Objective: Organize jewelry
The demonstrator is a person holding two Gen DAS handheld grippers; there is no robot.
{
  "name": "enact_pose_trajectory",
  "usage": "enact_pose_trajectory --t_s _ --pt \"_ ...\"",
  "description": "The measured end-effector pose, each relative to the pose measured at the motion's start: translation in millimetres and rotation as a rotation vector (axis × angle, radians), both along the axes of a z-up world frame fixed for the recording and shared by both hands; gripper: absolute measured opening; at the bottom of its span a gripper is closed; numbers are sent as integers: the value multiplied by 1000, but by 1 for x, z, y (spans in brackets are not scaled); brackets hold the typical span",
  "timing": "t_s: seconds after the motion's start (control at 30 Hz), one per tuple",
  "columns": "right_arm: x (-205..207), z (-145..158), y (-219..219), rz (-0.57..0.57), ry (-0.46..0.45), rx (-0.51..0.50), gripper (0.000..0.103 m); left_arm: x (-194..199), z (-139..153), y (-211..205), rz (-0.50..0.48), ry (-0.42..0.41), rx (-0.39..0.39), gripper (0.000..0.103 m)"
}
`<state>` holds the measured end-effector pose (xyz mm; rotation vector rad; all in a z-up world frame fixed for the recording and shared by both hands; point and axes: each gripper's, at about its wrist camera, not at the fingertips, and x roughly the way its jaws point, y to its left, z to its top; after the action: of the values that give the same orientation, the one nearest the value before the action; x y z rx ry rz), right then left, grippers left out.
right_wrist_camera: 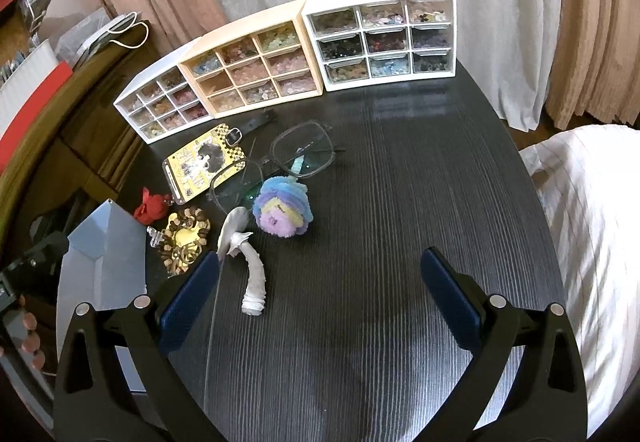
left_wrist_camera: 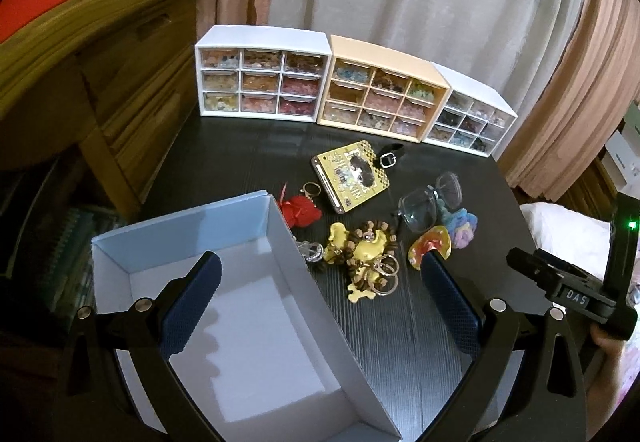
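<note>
An open, empty white box [left_wrist_camera: 224, 322] sits at the front left of the black table; it also shows in the right wrist view [right_wrist_camera: 100, 266]. My left gripper [left_wrist_camera: 320, 298] is open above the box's right wall. Beside it lie a red charm [left_wrist_camera: 304, 212], a wooden bead bracelet with yellow charms and rings [left_wrist_camera: 368, 262], a mushroom-shaped piece [left_wrist_camera: 430, 248], clear glasses [left_wrist_camera: 432, 202] and a fuzzy pastel ball [right_wrist_camera: 282, 212]. My right gripper [right_wrist_camera: 320, 294] is open and empty over bare table, right of a white mushroom figure [right_wrist_camera: 250, 274].
Three small drawer cabinets full of beads stand at the back: white [left_wrist_camera: 262, 72], beige [left_wrist_camera: 384, 90], white [left_wrist_camera: 468, 118]. A yellow card tag with a black strap [left_wrist_camera: 350, 176] lies in front of them. A wooden dresser [left_wrist_camera: 80, 82] stands left; white bedding [right_wrist_camera: 592, 242] lies right.
</note>
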<state>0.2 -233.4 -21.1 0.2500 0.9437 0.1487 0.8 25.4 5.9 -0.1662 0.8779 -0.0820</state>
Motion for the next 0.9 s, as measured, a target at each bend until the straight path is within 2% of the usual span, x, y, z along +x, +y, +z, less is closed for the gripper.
enact_pose_trajectory --t_s 0.43,0.6,0.9 --pt "0 1 1 3 0 -1 96 -1 3 3 2 -3 -9 99" --pt "-1 0 1 2 0 -2 96 -2 2 6 -4 5 -37 99" --pt "-1 1 2 4 0 -4 96 -4 0 7 -2 9 -13 99"
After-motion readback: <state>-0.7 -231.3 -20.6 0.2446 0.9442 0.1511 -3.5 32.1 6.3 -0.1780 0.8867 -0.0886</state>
